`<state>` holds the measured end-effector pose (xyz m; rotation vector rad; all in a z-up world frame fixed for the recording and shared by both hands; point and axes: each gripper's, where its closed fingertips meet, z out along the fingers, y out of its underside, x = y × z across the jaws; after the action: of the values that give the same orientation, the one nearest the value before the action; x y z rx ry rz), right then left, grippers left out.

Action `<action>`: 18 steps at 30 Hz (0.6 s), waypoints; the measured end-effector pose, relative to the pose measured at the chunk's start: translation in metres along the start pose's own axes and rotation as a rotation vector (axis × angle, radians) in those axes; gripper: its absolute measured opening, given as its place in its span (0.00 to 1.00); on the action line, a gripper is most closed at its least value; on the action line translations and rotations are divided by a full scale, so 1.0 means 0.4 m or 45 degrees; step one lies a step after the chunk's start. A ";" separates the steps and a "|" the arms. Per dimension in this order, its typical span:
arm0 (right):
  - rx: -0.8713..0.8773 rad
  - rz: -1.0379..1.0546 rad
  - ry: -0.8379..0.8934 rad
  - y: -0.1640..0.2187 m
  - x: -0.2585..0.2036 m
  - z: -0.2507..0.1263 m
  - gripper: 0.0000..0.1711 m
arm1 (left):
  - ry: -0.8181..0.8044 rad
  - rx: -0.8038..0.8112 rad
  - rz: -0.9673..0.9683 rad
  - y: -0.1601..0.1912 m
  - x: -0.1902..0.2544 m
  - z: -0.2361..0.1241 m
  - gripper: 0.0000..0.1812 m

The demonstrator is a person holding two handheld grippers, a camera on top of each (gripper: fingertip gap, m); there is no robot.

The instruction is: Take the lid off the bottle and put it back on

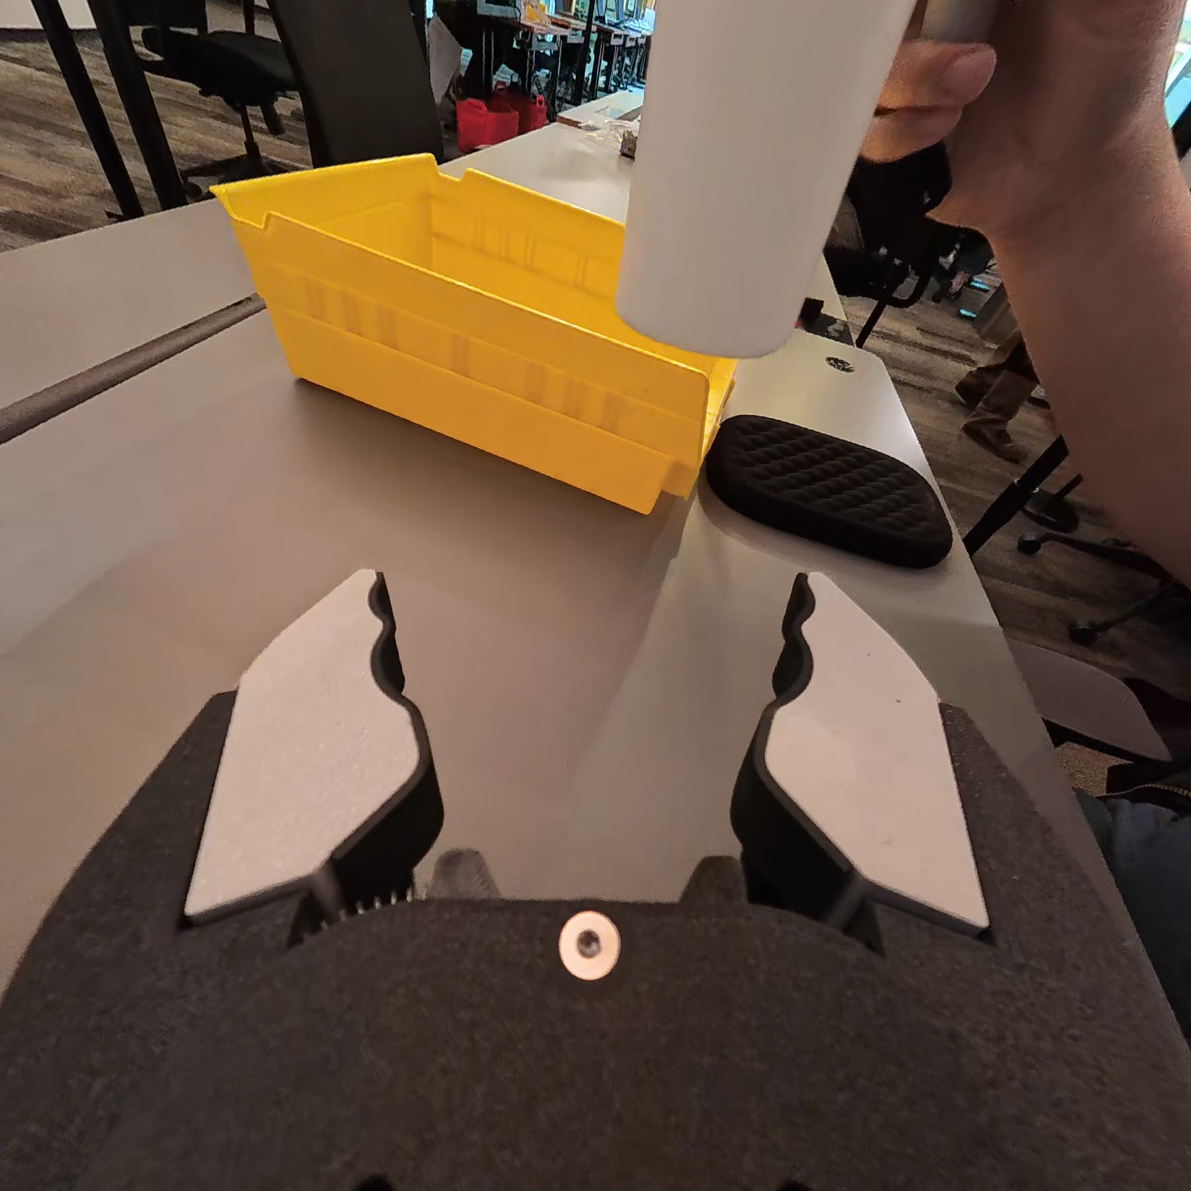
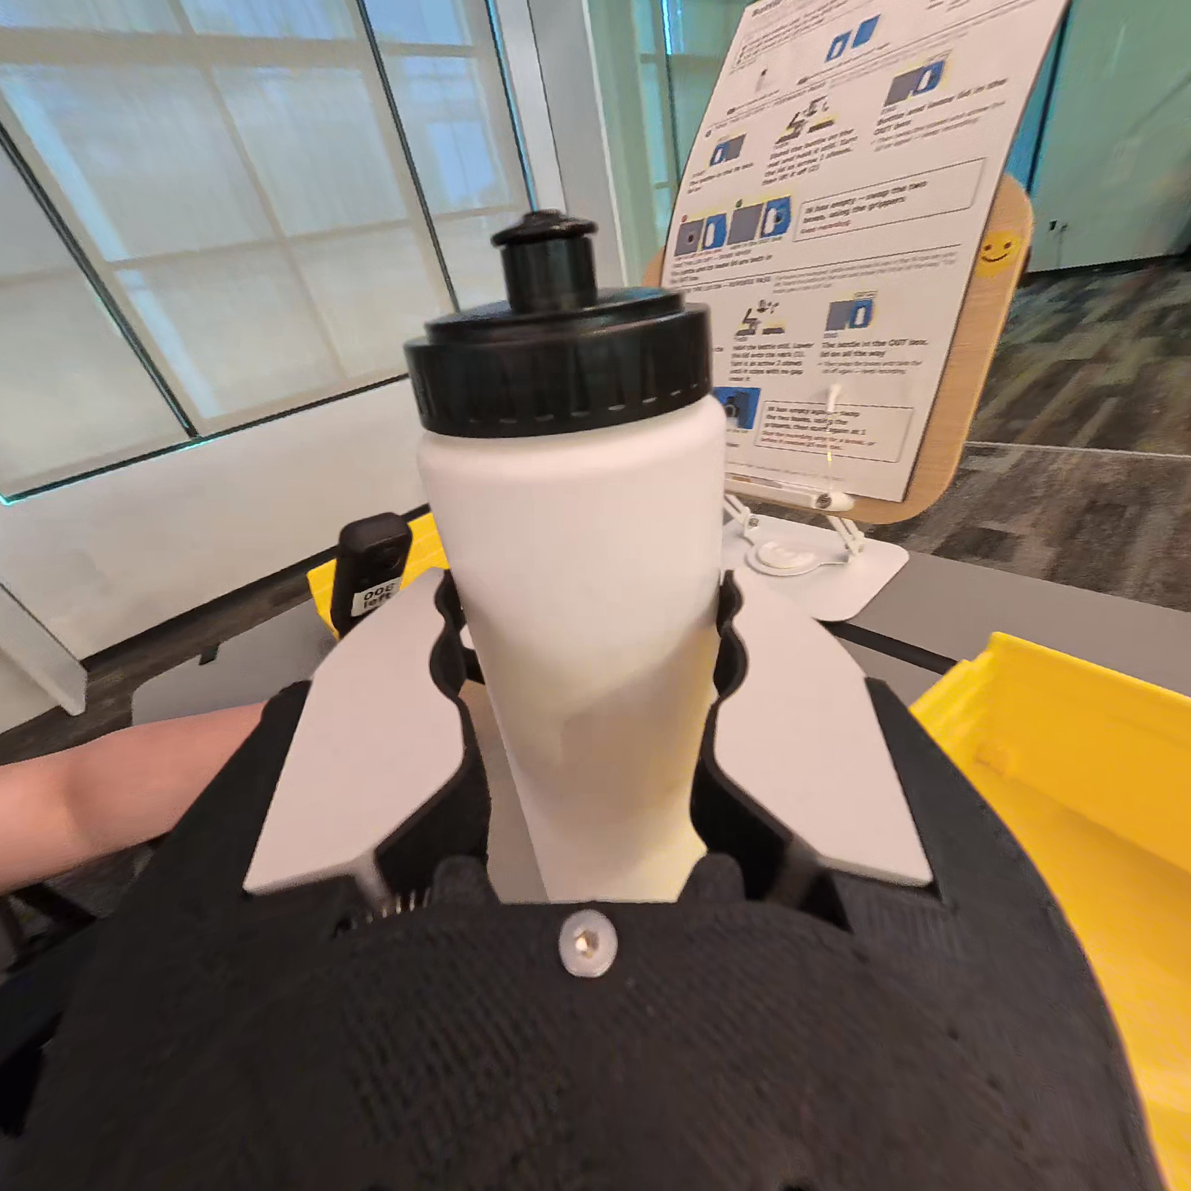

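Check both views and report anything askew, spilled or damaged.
Nothing stands out. The bottle is held off the table in the right gripper, lid seated level, no spill. The left gripper is open and empty above the table; the yellow bin sits flat.

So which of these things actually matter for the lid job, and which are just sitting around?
For the job:
- bottle, white, held in the right gripper
- lid, black, still on
- left gripper, open and empty

Lying about:
- yellow bin
- black pad
- instruction sheet on a stand
- table
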<state>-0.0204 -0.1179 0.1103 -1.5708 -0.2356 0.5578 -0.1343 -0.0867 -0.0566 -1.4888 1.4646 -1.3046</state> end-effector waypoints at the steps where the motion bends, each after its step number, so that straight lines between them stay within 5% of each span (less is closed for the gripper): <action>1: 0.001 -0.004 0.015 -0.002 0.008 -0.005 0.45 | -0.002 -0.004 -0.001 0.002 -0.001 0.001 0.63; 7: 0.027 -0.041 0.149 -0.015 0.089 -0.030 0.45 | -0.010 -0.026 0.008 0.014 -0.004 0.007 0.63; 11: 0.140 -0.127 0.460 -0.026 0.257 -0.050 0.45 | -0.015 -0.047 0.014 0.024 -0.007 0.013 0.63; 18: 0.231 -0.114 0.818 0.097 0.499 -0.053 0.45 | -0.022 -0.052 0.026 0.027 -0.009 0.013 0.63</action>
<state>0.1536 -0.0451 0.0312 -1.4748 0.2261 -0.0129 -0.1322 -0.0858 -0.0691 -1.5039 1.4996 -1.2537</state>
